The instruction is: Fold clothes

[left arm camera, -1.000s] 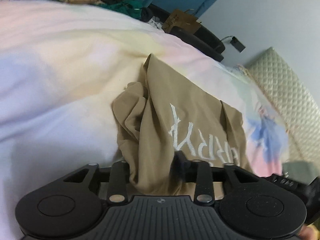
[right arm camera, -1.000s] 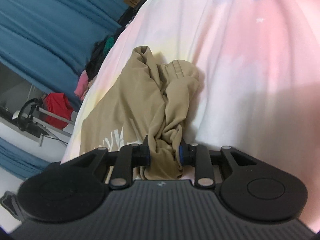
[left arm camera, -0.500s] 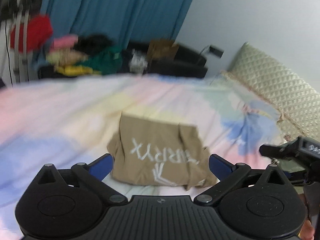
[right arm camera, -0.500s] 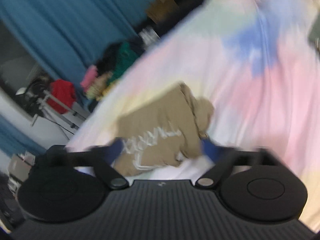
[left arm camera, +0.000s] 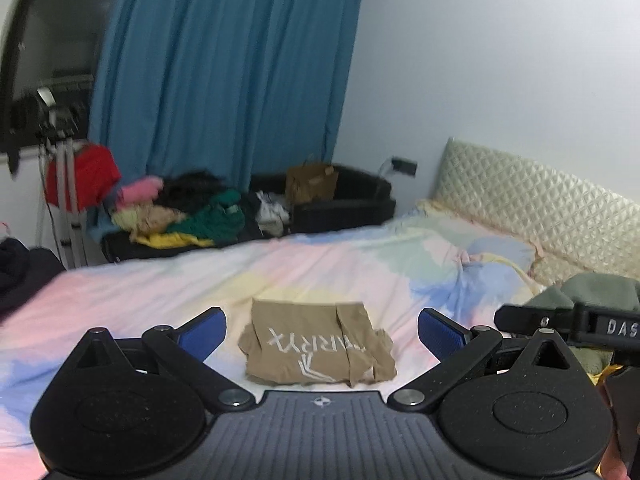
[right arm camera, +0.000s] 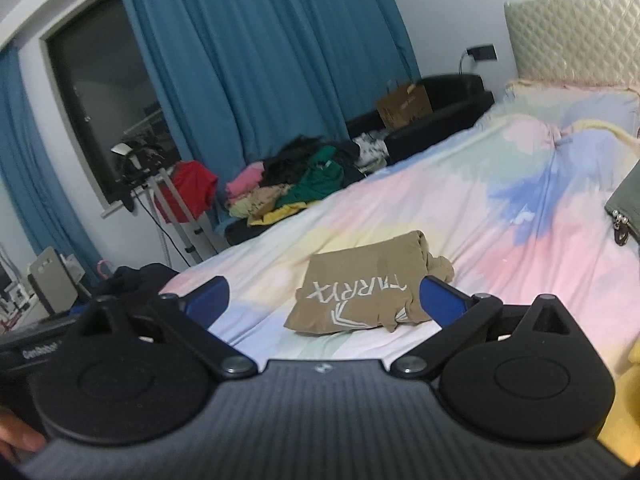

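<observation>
Left claw: released, blue pads spread wide, nothing between them; held above the bed, clear of the fabric. Tan shirt lies folded into a rough rectangle on the pastel bedcover, at 12 o'clock from the left claw, framed between its two fingers but apart from both; white lettering faces up, some loose fabric bunched at the shirt's 3 o'clock edge.

Right claw: also released, fingers splayed, empty; the tan shirt sits at 12 to 1 o'clock from it, its bunched edge nearer the right finger in view; contact cannot be told, the finger overlaps it in the picture.

Surroundings: clothes pile at 10 o'clock beyond the bed; blue curtain behind it; quilted headboard at 2 o'clock; grey-green garment at 3 o'clock in the left view.
</observation>
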